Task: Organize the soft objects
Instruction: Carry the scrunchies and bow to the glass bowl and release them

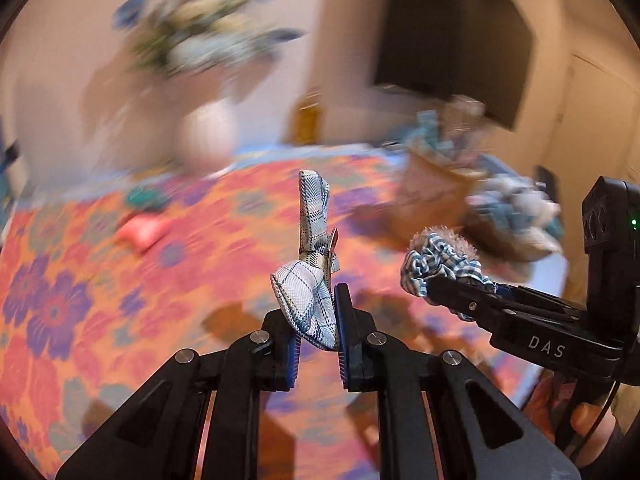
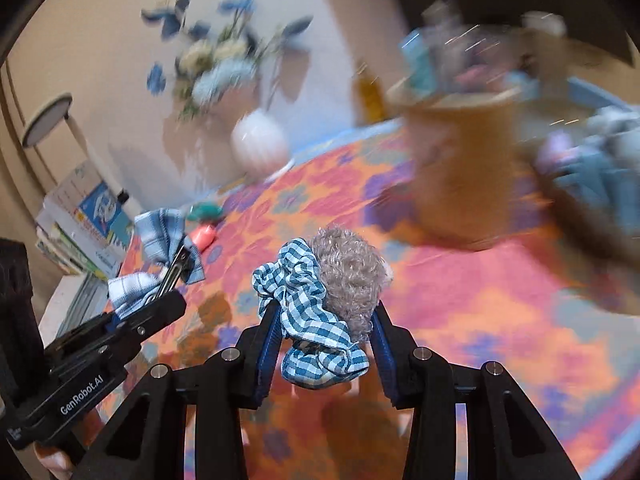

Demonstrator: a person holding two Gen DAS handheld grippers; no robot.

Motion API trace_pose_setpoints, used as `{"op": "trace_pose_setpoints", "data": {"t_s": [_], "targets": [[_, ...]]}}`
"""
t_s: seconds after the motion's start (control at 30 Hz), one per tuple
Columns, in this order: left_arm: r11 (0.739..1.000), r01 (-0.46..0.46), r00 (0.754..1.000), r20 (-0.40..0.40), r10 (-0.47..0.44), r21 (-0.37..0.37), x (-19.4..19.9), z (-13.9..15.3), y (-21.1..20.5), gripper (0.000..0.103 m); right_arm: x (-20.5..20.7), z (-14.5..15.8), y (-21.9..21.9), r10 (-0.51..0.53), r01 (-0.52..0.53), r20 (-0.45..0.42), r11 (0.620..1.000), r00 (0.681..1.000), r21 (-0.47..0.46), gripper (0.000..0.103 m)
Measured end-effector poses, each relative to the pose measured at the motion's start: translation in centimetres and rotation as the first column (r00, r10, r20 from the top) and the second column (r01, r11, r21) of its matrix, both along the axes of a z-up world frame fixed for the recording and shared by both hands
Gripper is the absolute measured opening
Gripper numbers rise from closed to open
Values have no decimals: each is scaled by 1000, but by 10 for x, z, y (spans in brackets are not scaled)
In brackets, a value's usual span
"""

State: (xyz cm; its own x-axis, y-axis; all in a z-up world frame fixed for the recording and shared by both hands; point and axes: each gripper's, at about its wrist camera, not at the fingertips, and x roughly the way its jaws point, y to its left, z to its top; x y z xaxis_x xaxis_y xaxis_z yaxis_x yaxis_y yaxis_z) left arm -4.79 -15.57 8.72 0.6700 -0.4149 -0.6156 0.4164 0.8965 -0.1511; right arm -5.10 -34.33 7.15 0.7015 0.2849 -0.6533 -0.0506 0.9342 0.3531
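1. The left gripper (image 1: 318, 334) is closed on one plaid bow hair clip (image 1: 310, 276), holding it clear above the table (image 1: 80, 280); the bow's upper loop stands upright and its metal clip shows beside the fabric.
2. The right gripper (image 2: 324, 344) is clamped on two soft things together: one blue-checked scrunchie (image 2: 308, 312) and one fuzzy grey scrunchie (image 2: 352, 276), both lifted off the table, just right of the left gripper.
3. Under both grippers the floral tablecloth (image 2: 480, 300) lies bare, leaving open room there.
4. Farther left on the table lie one pink item (image 1: 144, 232) and one teal item (image 1: 146, 198), blurred.
5. To the right stand two baskets (image 1: 434, 196), filled with soft things, near the table's right edge.
6. At the far edge, one white vase (image 1: 206, 132) of flowers stands against the wall.
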Motion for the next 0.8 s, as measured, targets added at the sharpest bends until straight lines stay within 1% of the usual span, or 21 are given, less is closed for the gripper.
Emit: {"op": "trace_pose_setpoints", "data": {"t_s": [0.1, 0.2, 0.27, 0.37, 0.43, 0.5, 0.63, 0.73, 0.77, 0.8], "targets": [[995, 102, 994, 41, -102, 1, -9, 21, -49, 12, -23, 30, -36, -80, 82, 75, 997, 994, -15, 41], [979, 203, 977, 67, -204, 11, -16, 39, -96, 12, -41, 60, -71, -163, 173, 164, 984, 973, -48, 41], [963, 268, 961, 69, -268, 7, -16, 50, -129, 12, -44, 70, -91, -209, 222, 192, 974, 959, -51, 41], [951, 307, 948, 79, -308, 23, -11, 62, -168, 12, -41, 82, -132, -301, 314, 207, 949, 931, -35, 41], [949, 314, 945, 81, -316, 38, 0, 67, -193, 12, -33, 88, -163, -365, 374, 203, 927, 909, -10, 41], [947, 320, 944, 72, -322, 36, 14, 69, -215, 12, -20, 89, -193, -419, 425, 190, 905, 888, 8, 41], [947, 315, 947, 52, -318, 64, 41, 60, -249, 12, 8, 82, -250, -509, 510, 115, 860, 853, 24, 42], [950, 301, 952, 31, -305, 85, 57, 48, -268, 14, 37, 71, -276, -523, 524, 47, 852, 851, -8, 43], [951, 294, 954, 27, -298, 97, 63, 43, -272, 16, 43, 68, -282, -518, 518, 24, 855, 855, -15, 49], [955, 275, 959, 37, -281, 114, 66, 39, -276, 21, 53, 62, -287, -500, 500, -14, 866, 866, -14, 53]]}}
